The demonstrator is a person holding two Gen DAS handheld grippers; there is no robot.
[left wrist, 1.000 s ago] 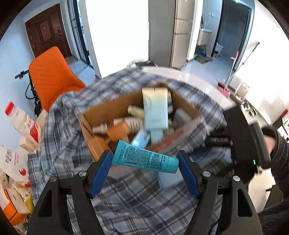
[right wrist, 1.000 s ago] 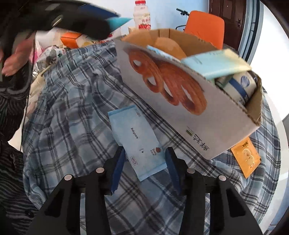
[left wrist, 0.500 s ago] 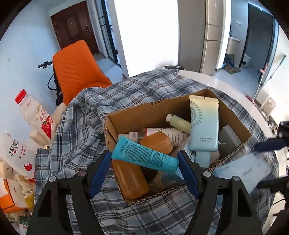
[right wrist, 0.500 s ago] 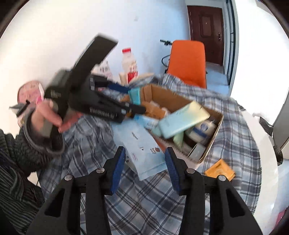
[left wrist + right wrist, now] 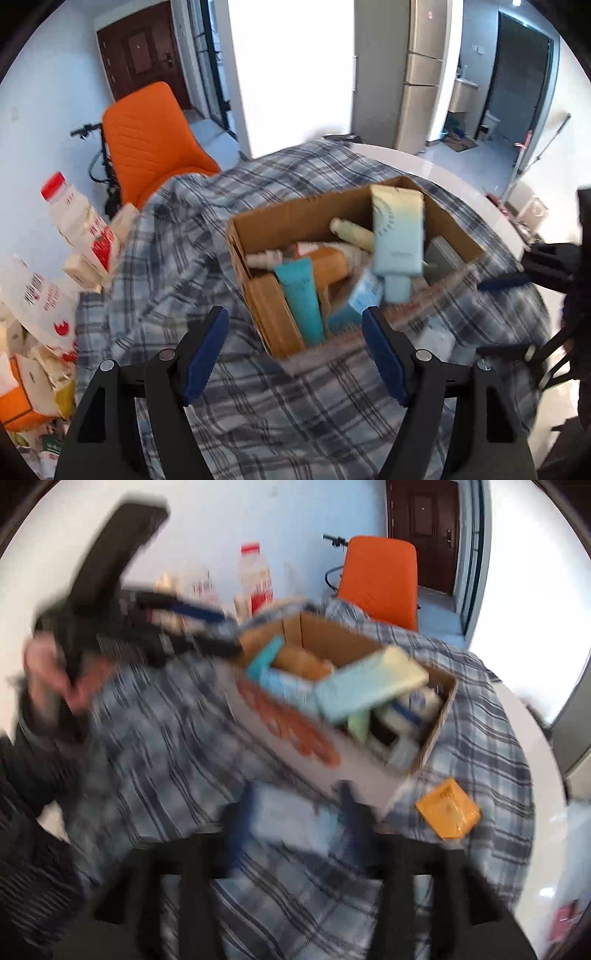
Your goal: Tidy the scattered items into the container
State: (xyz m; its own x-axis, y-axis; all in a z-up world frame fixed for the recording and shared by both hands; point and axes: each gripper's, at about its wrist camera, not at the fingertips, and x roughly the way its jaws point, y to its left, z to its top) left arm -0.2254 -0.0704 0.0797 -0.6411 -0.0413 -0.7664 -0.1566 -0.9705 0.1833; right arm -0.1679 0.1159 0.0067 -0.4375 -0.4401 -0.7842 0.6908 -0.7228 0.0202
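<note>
My right gripper [image 5: 291, 812] holds the pale blue sachet [image 5: 291, 818] on the near side of the cardboard box [image 5: 436, 720], its long axis pointing toward the box wall just beyond, while my left gripper [image 5: 295, 347] hangs open and empty.

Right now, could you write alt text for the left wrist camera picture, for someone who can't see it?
An open brown cardboard box crammed with toiletries, including a teal plastic tube and a pale blue-green bottle, sits on a blue plaid cloth. The left gripper, blue-padded fingers spread wide and empty, hovers before it.
</note>
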